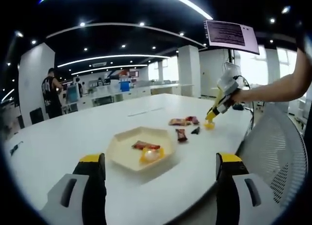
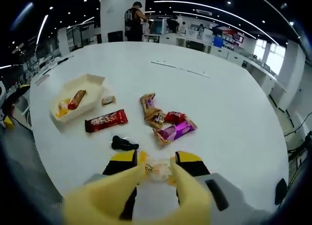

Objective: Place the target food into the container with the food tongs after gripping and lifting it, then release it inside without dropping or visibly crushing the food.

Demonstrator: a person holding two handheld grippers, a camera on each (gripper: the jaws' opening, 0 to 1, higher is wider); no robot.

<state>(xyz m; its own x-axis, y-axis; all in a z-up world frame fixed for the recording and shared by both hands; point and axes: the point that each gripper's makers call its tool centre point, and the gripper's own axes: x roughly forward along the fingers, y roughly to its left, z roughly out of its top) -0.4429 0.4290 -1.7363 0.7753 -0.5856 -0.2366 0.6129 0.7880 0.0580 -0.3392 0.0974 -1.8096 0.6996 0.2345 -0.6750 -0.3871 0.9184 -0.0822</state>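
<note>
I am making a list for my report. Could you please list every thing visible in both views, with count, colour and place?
table: 1, white, under everything
container: 1, cream, on the table's left part in the right gripper view
food in container: 2 pieces, one red-orange, one yellow
wrapped snacks on table: about 5; red bar, small pale piece beside the container, brown-purple, red, pink-purple
small black item: 1, near the tongs
mesh chair: 1, grey, at the table edge
sign: 1, pale pink, on a stand
people: several, far behind
food tongs: 1, yellow, tips around a pale wrapped food
left gripper: black and yellow jaws, apart
right gripper: closed on the tongs
person's arm: bare
</note>
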